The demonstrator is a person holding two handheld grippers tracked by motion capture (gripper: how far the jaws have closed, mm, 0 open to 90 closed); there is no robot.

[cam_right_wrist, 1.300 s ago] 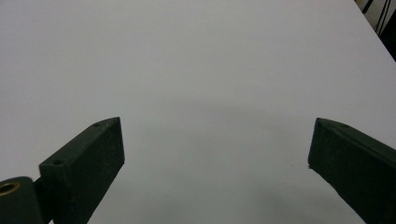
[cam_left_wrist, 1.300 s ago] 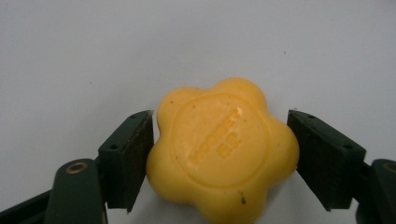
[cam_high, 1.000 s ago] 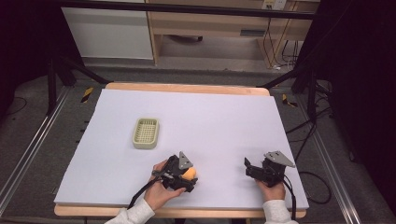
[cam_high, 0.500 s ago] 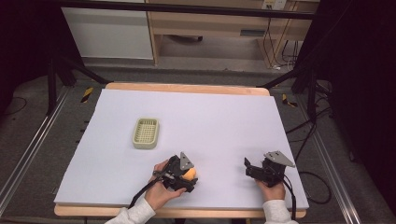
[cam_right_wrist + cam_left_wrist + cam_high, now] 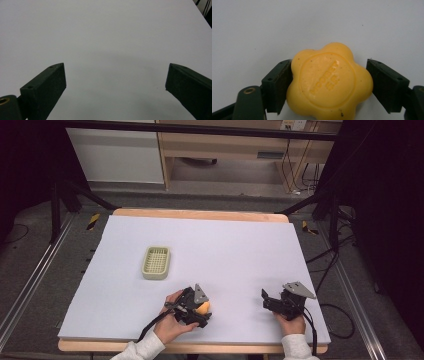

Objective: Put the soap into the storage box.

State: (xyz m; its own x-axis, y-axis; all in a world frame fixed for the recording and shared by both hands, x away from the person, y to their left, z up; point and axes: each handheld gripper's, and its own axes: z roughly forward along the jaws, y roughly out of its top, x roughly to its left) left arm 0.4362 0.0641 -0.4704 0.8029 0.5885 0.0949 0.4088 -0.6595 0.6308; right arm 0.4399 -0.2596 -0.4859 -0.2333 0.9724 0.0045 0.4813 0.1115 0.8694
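Observation:
A yellow flower-shaped soap [image 5: 329, 82] with stamped lettering lies on the white table sheet [image 5: 225, 240] near the front edge. My left gripper [image 5: 199, 312] lies low around it. Its jaws have just been opening, and the soap [image 5: 203, 308] sits between them. In the left gripper view the left pad [image 5: 283, 85] is against the soap's side and the right pad [image 5: 384, 85] stands just off it. My right gripper [image 5: 266, 299] rests to the right near the front edge, open, with bare sheet between its fingers [image 5: 45, 92].
A small pale green slotted basket [image 5: 156, 262] stands on the sheet, left of centre and beyond the left hand. The table's wooden edge [image 5: 200, 214] borders the sheet at the back. Cables trail from both grippers over the front edge.

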